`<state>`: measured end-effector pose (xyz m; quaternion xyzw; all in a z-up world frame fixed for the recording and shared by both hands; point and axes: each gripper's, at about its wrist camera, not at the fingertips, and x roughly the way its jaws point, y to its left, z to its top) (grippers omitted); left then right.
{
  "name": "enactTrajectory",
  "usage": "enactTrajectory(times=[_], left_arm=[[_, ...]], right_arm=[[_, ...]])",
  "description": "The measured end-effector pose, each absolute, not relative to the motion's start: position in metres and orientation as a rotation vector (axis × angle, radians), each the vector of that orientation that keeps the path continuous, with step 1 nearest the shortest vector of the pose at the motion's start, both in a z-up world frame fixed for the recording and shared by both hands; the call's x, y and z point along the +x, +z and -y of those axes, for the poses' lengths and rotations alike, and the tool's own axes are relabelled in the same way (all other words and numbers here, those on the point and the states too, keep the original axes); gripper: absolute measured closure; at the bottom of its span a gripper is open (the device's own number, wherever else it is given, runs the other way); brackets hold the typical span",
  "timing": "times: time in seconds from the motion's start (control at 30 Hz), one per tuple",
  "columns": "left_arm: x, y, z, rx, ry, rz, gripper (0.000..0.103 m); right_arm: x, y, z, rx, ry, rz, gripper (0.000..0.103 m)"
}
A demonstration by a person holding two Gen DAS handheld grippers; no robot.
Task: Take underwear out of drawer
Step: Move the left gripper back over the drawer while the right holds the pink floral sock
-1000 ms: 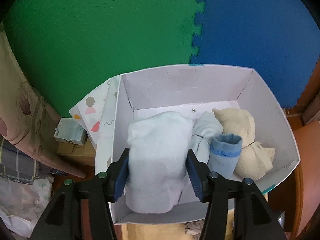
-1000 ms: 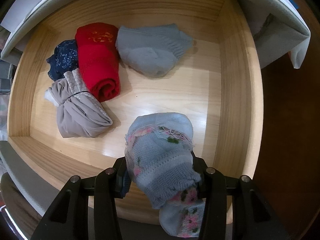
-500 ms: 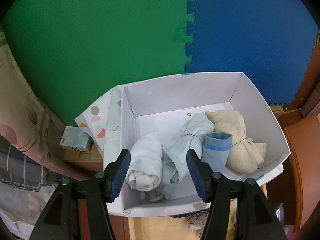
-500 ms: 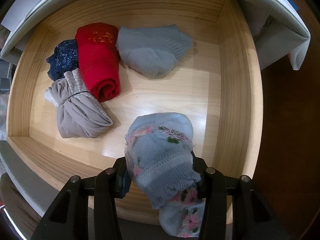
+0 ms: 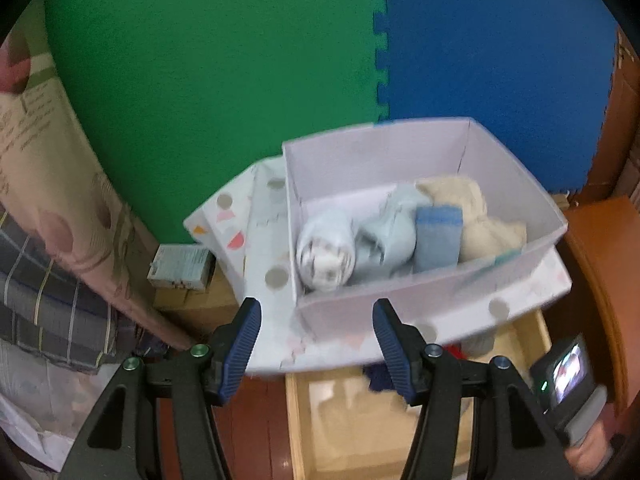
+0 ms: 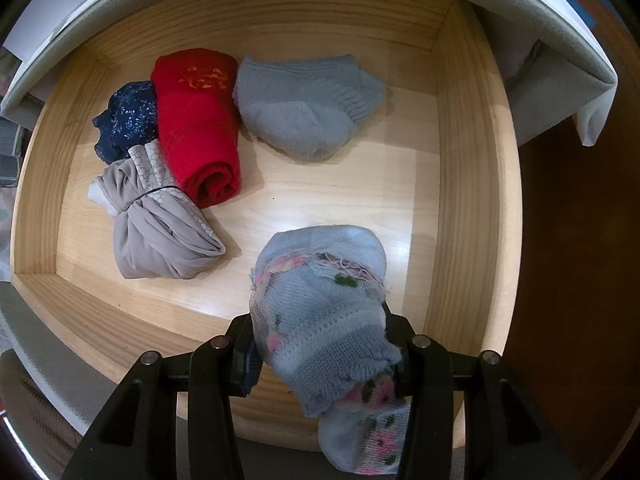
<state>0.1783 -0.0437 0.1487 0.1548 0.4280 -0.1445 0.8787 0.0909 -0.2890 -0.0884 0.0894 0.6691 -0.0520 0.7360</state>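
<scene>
The right tongs (image 6: pixel 320 344) pinch a floral blue sock (image 6: pixel 320 320) above the drawer (image 6: pixel 460 160), whose floor lies bare around it. Left of it sit grey underwear (image 6: pixel 160 232) and a red roll (image 6: pixel 196 128). The left tongs (image 5: pixel 316 340) gape, empty, before the white box (image 5: pixel 400 304). No writing is legible.

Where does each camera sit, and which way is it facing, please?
Left wrist: on the left gripper, angled down at the white box; open fingers.
Right wrist: on the right gripper, straight down into the drawer; shut on the floral sock.
Shared: the drawer; the right gripper shows at the left view's lower right.
</scene>
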Motion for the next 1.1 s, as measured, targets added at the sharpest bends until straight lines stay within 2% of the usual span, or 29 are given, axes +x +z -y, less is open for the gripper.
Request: enactTrajectory(times=[0.63,1.1], left_arm=[[0.111,-0.024,0.015,0.264,-0.219,-1.121,0.043],[0.116,-0.034,0.007,0.238,-0.124,-1.133,0.043]], right_arm=[[0.088,-0.087,0.279,0.176,-0.142,-1.453,0.060],[0.080,-0.084,0.270,0.159,-0.156,-1.411,0.060]])
